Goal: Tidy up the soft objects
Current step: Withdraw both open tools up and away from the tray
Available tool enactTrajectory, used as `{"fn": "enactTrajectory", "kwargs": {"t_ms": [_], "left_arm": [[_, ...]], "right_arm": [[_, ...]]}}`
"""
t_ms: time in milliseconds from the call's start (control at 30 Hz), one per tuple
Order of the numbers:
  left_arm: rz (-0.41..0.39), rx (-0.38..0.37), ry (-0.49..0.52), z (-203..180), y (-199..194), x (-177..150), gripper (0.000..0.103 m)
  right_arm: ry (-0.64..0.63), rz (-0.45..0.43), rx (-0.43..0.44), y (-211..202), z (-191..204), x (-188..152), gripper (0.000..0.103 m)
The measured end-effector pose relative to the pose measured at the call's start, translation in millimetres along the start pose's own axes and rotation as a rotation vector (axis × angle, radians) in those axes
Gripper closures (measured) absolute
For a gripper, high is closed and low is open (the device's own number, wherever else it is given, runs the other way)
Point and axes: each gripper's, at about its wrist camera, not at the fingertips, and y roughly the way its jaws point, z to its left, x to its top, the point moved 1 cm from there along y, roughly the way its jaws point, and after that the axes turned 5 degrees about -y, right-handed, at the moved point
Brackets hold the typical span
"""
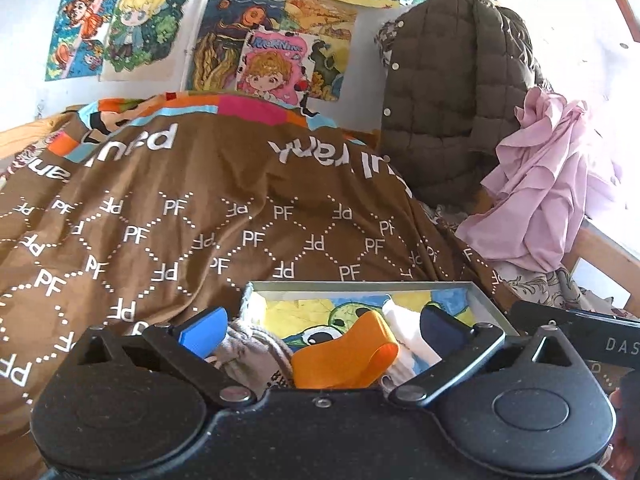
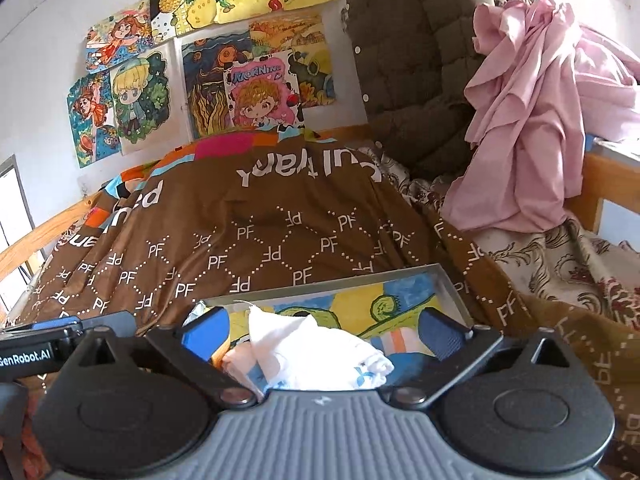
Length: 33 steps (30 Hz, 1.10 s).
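1 box (image 1: 478,298): 1 grey sock (image 1: 250,354), 1 white sock (image 2: 304,354), 2 claws wide.

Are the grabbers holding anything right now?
No. Both the left gripper and right gripper stand wide open; the crumpled white cloth just lies loose between the right jaws.

A shallow tray (image 2: 450,284) with dull grey metal-looking walls has a painted paper lining. In it lie a soft white cloth (image 2: 304,344) and a knitted grey-beige sock (image 1: 252,352). The brown bedcover (image 1: 200,208) is smooth, faintly sheeny fabric; the bed rail (image 2: 52,224) is bare wood.
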Motion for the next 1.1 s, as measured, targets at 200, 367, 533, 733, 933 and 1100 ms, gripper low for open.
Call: {"fn": "enactTrajectory", "kwargs": {"t_ms": [200,367,533,733,933,1100], "left_arm": [[-0.031,0.019,-0.017,-0.5,-18.1,-3.1,0.001],[-0.052,0.041,0.008,-6.4,-29.1,-8.0,0.001],[-0.067,0.046,0.028,-12.8,-37.3,-11.3,0.001],[-0.087,0.052,0.030,-18.8,-47.9,-15.2,0.001],[-0.108,0.057,0.043,-26.5,-58.6,-15.3,0.001],[-0.126,0.064,0.047,-29.6,-71.4,-17.7,0.001]], "right_arm": [[0.003,-0.005,-0.010,-14.7,-3.0,-3.6,0.000],[0.007,-0.016,-0.005,-26.2,-4.3,-2.6,0.000],[0.000,-0.037,-0.015,-36.2,-4.6,-0.7,0.000],[0.011,-0.051,-0.022,-44.2,-8.4,-0.3,0.000],[0.012,-0.062,-0.026,-56.0,-7.1,-3.2,0.000],[0.010,-0.073,-0.034,-67.8,-6.4,-6.7,0.000]]}}
